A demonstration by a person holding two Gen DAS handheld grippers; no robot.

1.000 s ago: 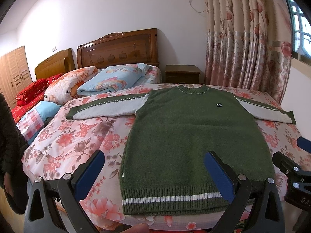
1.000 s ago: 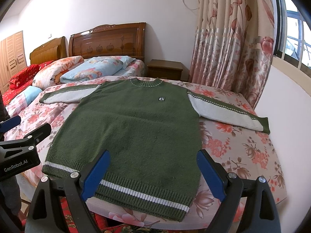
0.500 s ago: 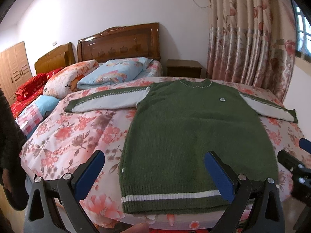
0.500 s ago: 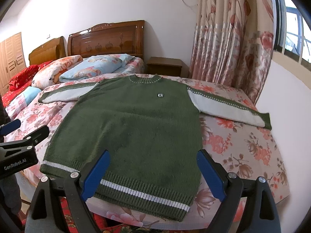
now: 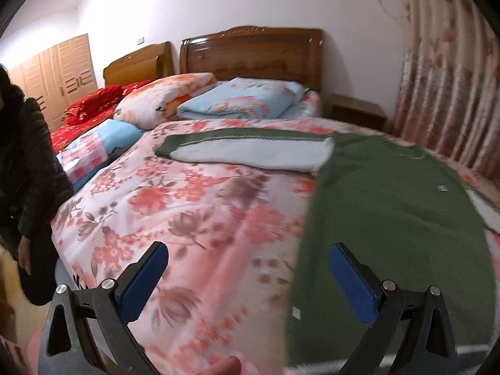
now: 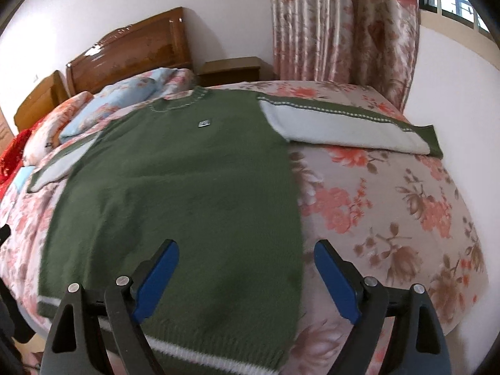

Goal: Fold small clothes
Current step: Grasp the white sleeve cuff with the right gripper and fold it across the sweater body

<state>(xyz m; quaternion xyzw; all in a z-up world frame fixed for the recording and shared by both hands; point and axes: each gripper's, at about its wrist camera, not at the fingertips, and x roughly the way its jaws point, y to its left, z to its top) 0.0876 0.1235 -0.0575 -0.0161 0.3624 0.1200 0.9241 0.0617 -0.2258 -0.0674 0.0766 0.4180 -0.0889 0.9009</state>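
A small green knitted sweater (image 6: 187, 187) with pale grey sleeves lies flat, face up, on the floral bedspread (image 6: 390, 203). In the left wrist view its body (image 5: 390, 225) fills the right side and one grey sleeve (image 5: 250, 153) stretches left. The other sleeve (image 6: 343, 125) reaches toward the wall in the right wrist view. My left gripper (image 5: 247, 278) hovers open over the bedspread at the sweater's left edge. Above the sweater's lower right side edge, my right gripper (image 6: 247, 268) is open too. Neither holds anything.
Pillows (image 5: 237, 100) and a folded quilt (image 5: 165, 97) lie by the wooden headboard (image 5: 250, 53). A nightstand (image 6: 231, 70) and floral curtains (image 6: 343, 22) stand behind the bed. A person in a dark coat (image 5: 28, 168) stands at the bed's left side.
Both grippers have swung outward and moved closer over the bed: the left one toward the sweater's left edge and sleeve, the right one toward its right edge. The sweater has not moved.
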